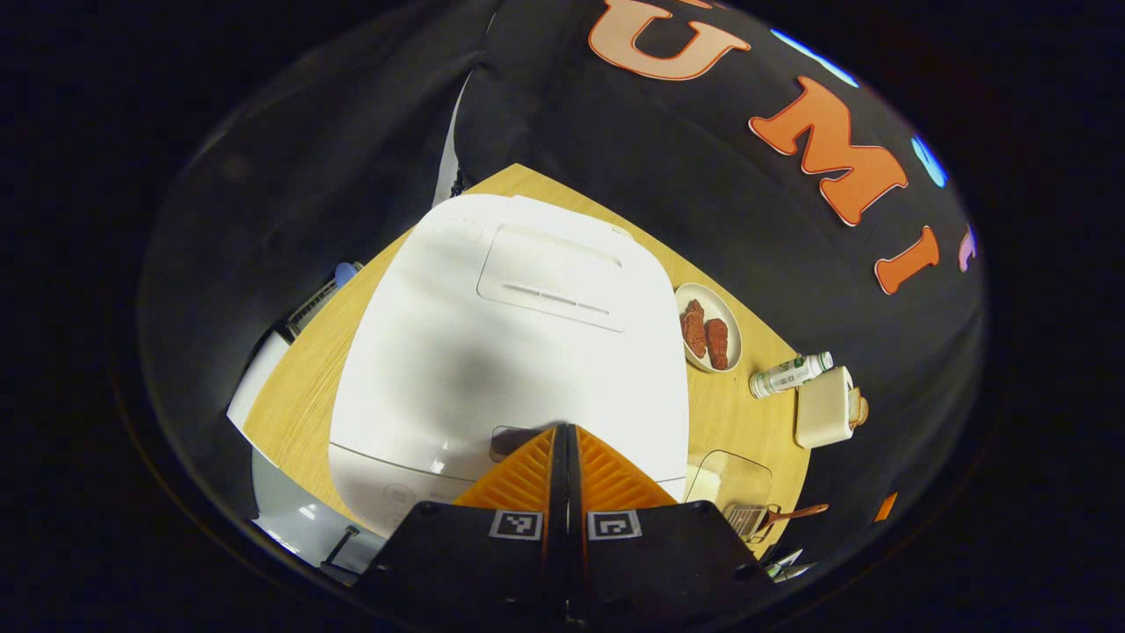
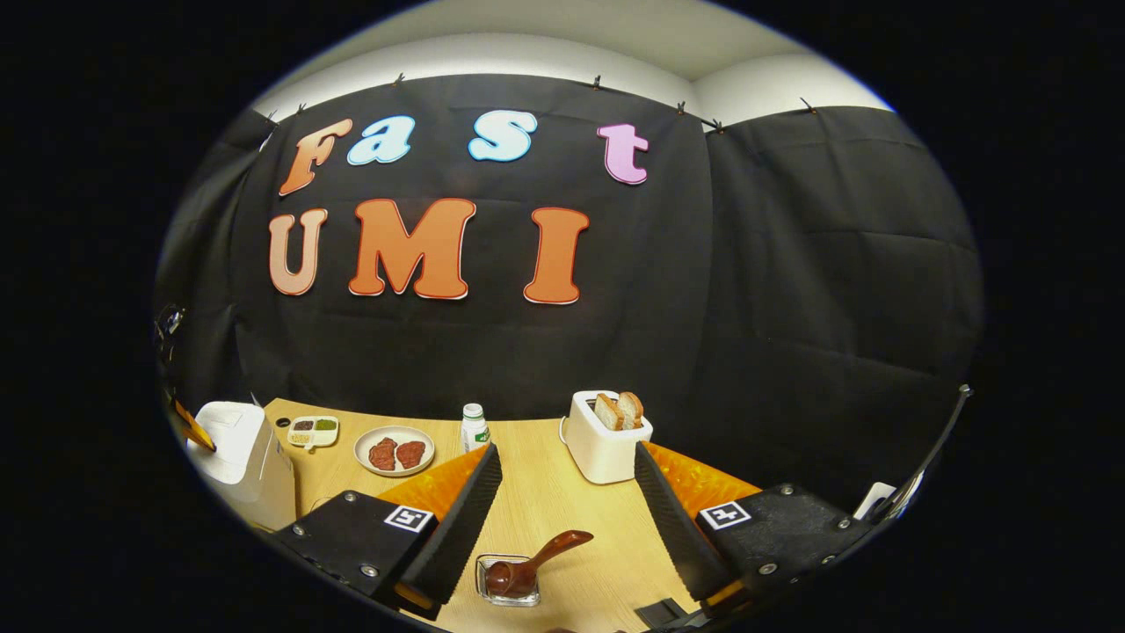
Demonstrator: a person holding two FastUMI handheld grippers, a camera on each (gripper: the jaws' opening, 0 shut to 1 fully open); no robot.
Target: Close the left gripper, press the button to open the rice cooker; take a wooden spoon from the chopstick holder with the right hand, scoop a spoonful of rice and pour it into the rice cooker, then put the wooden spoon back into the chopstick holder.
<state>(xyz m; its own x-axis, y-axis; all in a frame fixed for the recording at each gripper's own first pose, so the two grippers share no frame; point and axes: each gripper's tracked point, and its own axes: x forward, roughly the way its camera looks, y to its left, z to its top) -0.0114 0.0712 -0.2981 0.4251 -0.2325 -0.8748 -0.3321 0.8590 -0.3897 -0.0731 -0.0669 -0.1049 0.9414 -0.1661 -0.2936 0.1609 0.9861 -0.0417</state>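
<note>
The left claw [image 1: 567, 431] is being held tight shut, gripping nothing, right over the white rice cooker [image 1: 518, 343], whose lid is still down. The button is being hidden by the tips. The right claw [image 2: 567, 492] is being held wide open above the counter [image 2: 545, 501], gripping nothing. Between its fingers, the wooden spoon [image 2: 536, 563] is seen resting in a clear holder [image 2: 508, 582]. Farther back, a toaster [image 2: 605, 440], a bottle [image 2: 475, 429] and a plate [image 2: 395, 450] are standing.

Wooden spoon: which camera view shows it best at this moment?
The right gripper view. The wooden spoon stands in the clear holder between the open right gripper fingers, bowl and handle plain. The left gripper view shows the same spoon small at the edge, past the rice cooker.
</note>
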